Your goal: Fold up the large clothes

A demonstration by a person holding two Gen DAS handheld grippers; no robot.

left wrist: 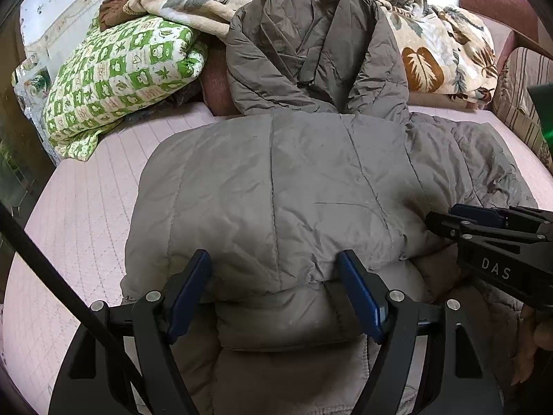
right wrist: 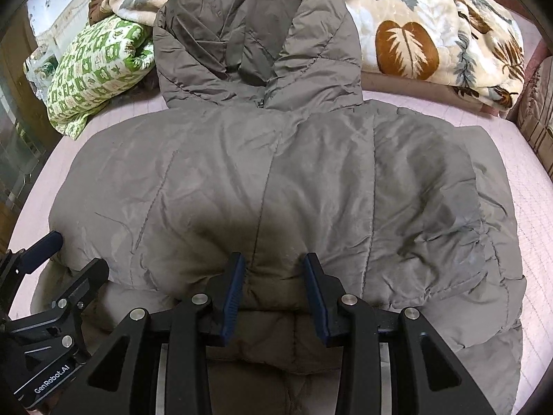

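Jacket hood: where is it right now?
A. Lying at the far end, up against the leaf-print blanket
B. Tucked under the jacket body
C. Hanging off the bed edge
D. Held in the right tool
A: the hood lies at the far end of the jacket, resting against the leaf-print blanket, well away from both tools at the near fold.

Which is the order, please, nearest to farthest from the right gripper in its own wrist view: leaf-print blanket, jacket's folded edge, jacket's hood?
From the right gripper:
1. Jacket's folded edge, between the gripper's fingers.
2. Jacket's hood, straight ahead, beyond the body.
3. Leaf-print blanket, behind the hood, to the right.
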